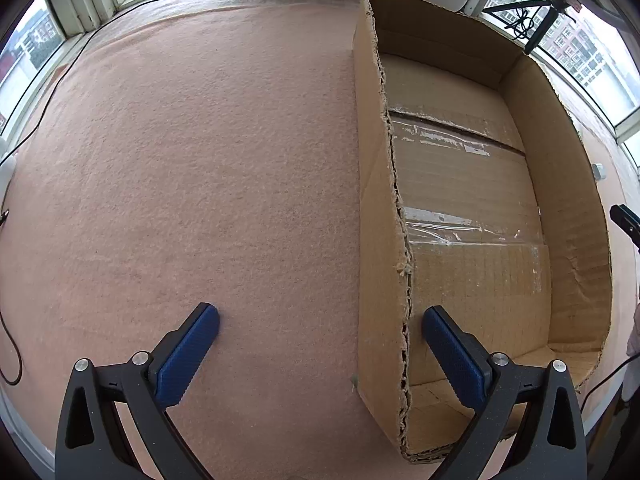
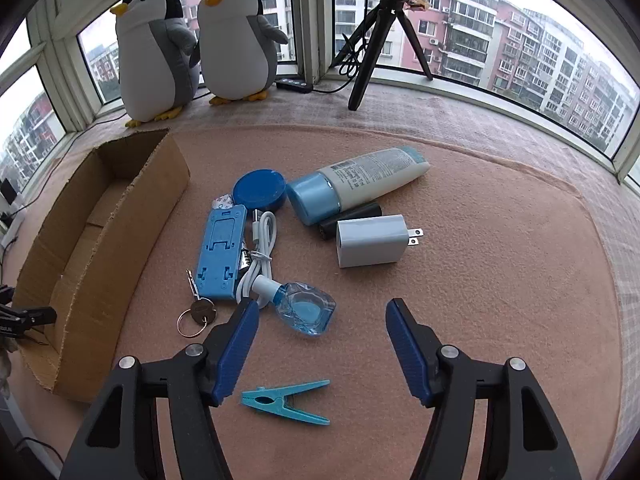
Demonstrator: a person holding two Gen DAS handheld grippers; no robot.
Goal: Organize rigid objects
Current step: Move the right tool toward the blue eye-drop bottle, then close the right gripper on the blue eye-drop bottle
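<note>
An empty cardboard box (image 1: 568, 184) stands on the pink mat; my left gripper (image 1: 320, 314) is open, one finger inside the box and one outside, straddling its torn left wall. In the right wrist view the box (image 2: 104, 240) sits at left. Beside it lie a blue phone stand (image 2: 220, 252), a white cable (image 2: 262, 256), a key on a ring (image 2: 198, 312), a blue round lid (image 2: 259, 191), a tube with a blue cap (image 2: 360, 188), a black cylinder (image 2: 352, 218), a white charger (image 2: 374, 240) and a small blue bottle (image 2: 300, 308). My right gripper (image 2: 322, 310) is open above a teal clothespin (image 2: 286, 400).
Two plush penguins (image 2: 192, 48) and a black tripod (image 2: 380, 40) stand along the window ledge at the back. Cables run along the mat's left edge (image 1: 24, 128). The mat (image 2: 500, 280) is bare to the right of the objects.
</note>
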